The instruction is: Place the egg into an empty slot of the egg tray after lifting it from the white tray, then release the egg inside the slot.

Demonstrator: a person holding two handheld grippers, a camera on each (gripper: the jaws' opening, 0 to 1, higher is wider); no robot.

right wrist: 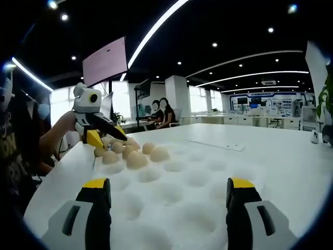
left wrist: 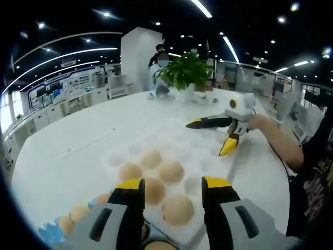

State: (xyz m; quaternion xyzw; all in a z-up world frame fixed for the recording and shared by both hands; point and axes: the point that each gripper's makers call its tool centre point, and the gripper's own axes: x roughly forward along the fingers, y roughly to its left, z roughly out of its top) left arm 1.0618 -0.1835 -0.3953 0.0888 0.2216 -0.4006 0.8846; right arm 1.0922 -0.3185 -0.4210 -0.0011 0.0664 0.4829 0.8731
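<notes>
A white foam tray (left wrist: 203,151) with round dimples lies on the table and holds several tan eggs (left wrist: 170,171) at its near end. My left gripper (left wrist: 173,183) is open just above these eggs. One egg (left wrist: 178,209) shows in the gap between the yellow-tipped fingers, touching neither. A blue tray edge (left wrist: 49,234) with more eggs (left wrist: 78,211) shows at the lower left. My right gripper (right wrist: 167,185) stands open and empty over the tray's bare dimples (right wrist: 171,192). From there the eggs (right wrist: 136,159) lie ahead, with the left gripper (right wrist: 106,136) over them.
A person's hand and arm (left wrist: 276,138) hold the right gripper (left wrist: 210,135) over the tray's far side. A potted green plant (left wrist: 187,70) stands at the table's far edge. People sit beyond the table (right wrist: 161,112). The white tabletop (left wrist: 78,135) stretches left of the tray.
</notes>
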